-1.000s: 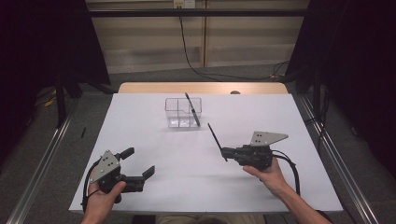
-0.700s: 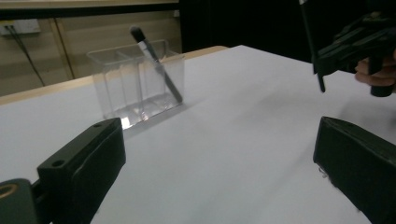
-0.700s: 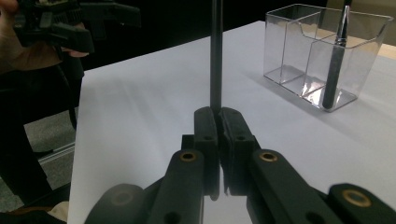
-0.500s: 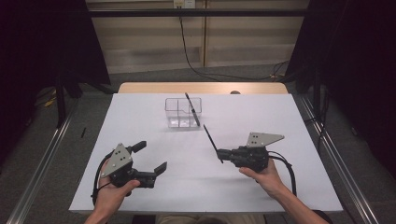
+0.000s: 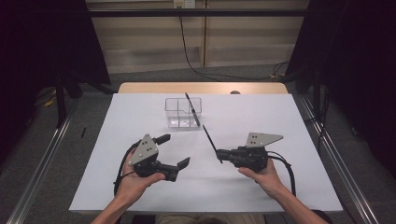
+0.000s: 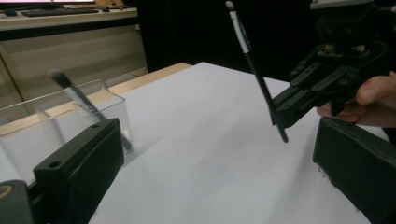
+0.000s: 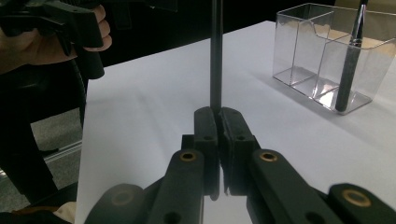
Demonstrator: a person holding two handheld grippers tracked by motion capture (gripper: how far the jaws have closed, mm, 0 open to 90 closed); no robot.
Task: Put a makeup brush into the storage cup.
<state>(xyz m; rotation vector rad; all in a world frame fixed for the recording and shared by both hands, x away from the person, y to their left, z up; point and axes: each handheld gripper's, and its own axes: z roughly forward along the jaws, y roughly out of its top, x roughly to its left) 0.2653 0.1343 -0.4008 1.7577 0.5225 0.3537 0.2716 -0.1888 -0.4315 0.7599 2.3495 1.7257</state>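
My right gripper (image 5: 221, 156) is clamped on a thin black brush (image 5: 212, 143), my jaws pressed together around its lower end. The brush slants up and away from the jaws toward the far left, above the white table (image 5: 280, 121). My left gripper (image 5: 173, 150) is at the near left, its 2 jaws spread apart with nothing between them. A clear organizer (image 5: 183, 112) stands at the far middle, well apart from both grippers, with 1 more brush (image 5: 192, 108) leaning in its right compartment.

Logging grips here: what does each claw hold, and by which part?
Right claw clamps a thin black brush near its lower end; left claw holds nothing.
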